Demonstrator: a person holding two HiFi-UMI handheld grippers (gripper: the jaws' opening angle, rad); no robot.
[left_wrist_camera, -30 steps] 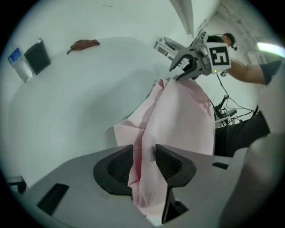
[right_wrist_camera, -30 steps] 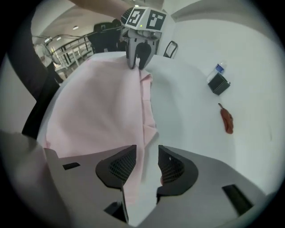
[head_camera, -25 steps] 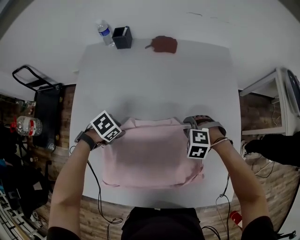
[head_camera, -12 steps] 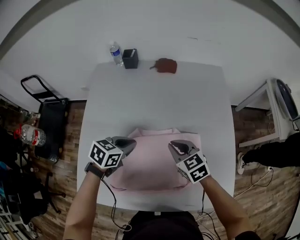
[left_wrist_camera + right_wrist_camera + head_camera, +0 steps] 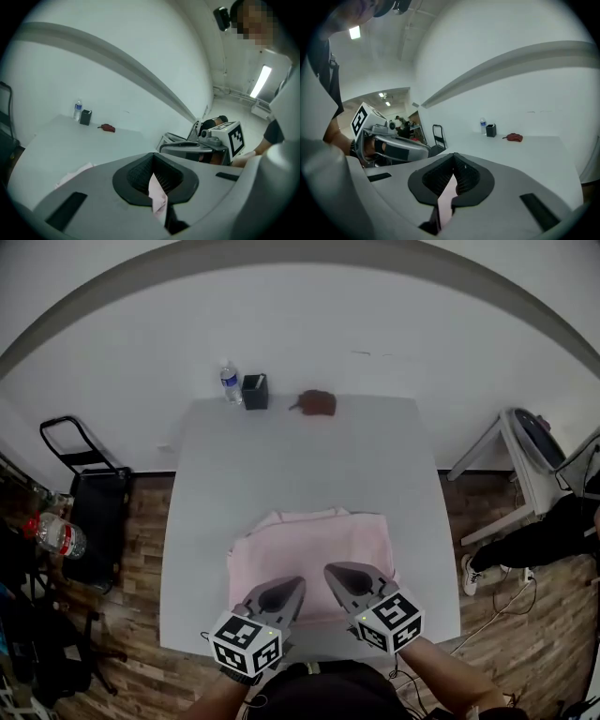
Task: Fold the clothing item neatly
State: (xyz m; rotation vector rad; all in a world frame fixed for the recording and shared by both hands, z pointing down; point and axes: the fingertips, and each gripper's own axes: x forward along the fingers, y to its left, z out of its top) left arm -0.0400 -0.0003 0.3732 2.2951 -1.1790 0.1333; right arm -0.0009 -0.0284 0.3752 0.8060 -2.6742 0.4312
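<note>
A pink garment (image 5: 309, 545) lies on the white table (image 5: 300, 456), towards its near edge. My left gripper (image 5: 279, 592) hangs above the garment's near left part, shut on a fold of pink cloth (image 5: 157, 196). My right gripper (image 5: 343, 576) is beside it over the near right part, and it pinches a strip of pink cloth (image 5: 446, 197). Both pairs of jaws have just been closing with the cloth between them. In the left gripper view the right gripper (image 5: 213, 140) shows alongside. The right gripper view shows the left gripper (image 5: 389, 143) in turn.
At the table's far edge stand a water bottle (image 5: 228, 382), a black cup (image 5: 254, 391) and a reddish-brown object (image 5: 317, 403). A black cart (image 5: 84, 488) and a bottle (image 5: 52, 535) are at the left. A white side table (image 5: 520, 451) stands at the right.
Both grippers left the garment's far corners, closed on pink cloth, and rose towards the near edge. The head view now takes in the table from further back.
</note>
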